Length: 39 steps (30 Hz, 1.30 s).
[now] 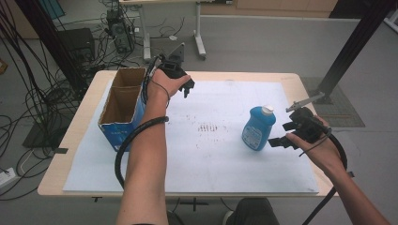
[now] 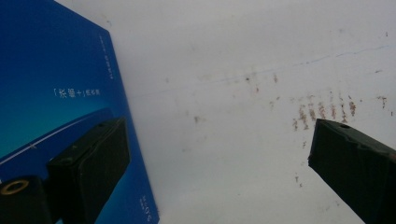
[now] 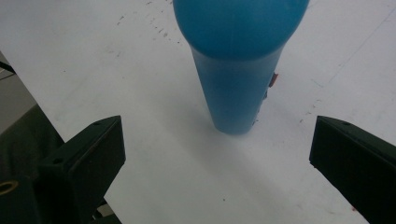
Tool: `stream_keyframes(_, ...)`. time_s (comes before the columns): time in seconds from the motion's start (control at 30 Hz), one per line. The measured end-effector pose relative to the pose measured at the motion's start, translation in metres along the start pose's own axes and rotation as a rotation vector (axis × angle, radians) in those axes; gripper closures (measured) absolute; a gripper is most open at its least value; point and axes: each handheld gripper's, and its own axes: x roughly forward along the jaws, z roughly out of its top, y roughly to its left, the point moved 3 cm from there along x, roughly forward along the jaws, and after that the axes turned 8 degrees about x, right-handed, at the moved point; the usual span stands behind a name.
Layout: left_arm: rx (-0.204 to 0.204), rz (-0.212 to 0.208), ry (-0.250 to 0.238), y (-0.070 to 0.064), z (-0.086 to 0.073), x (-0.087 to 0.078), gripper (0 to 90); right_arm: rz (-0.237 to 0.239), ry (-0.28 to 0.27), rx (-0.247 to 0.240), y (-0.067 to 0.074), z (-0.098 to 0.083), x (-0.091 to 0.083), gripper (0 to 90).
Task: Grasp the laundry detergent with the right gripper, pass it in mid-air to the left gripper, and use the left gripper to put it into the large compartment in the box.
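Note:
A blue bottle [image 1: 257, 128] with a white cap stands upright on the white mat [image 1: 211, 159], right of centre. My right gripper [image 1: 287, 133] hovers just to its right, open, with the bottle [image 3: 236, 60] straight ahead between the wide jaws and not touched. An open cardboard box [image 1: 123, 107] with blue sides stands at the mat's left. My left gripper [image 1: 188, 86] is held above the mat beside the box's far right corner, open and empty; its view shows the box's blue side [image 2: 56, 102] behind one jaw.
The mat has brown scuff marks [image 1: 209, 127] near its middle. The wooden table edge [image 1: 70, 136] frames the mat. Cables, a computer case and table legs [image 1: 199, 33] lie on the floor beyond. A black frame post [image 1: 352, 47] rises at the right.

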Motion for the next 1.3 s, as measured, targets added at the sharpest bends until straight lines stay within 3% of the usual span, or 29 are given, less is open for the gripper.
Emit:
stream_keyframes(0.67, 0.006, -0.004, 0.005, 0.002, 0.002, 0.008, 6.0, -0.048, -0.123, -0.039, 0.009, -0.010, 0.035, 3.2)
stream_keyframes(1.13, 0.009, -0.004, 0.008, 0.003, 0.005, 0.011, 6.0, -0.070, -0.236, -0.010, 0.007, -0.013, 0.049, 2.7)
stream_keyframes(1.3, 0.012, -0.004, 0.012, 0.004, 0.004, 0.012, 6.0, -0.073, -0.252, -0.013, 0.006, -0.015, 0.052, 2.6)
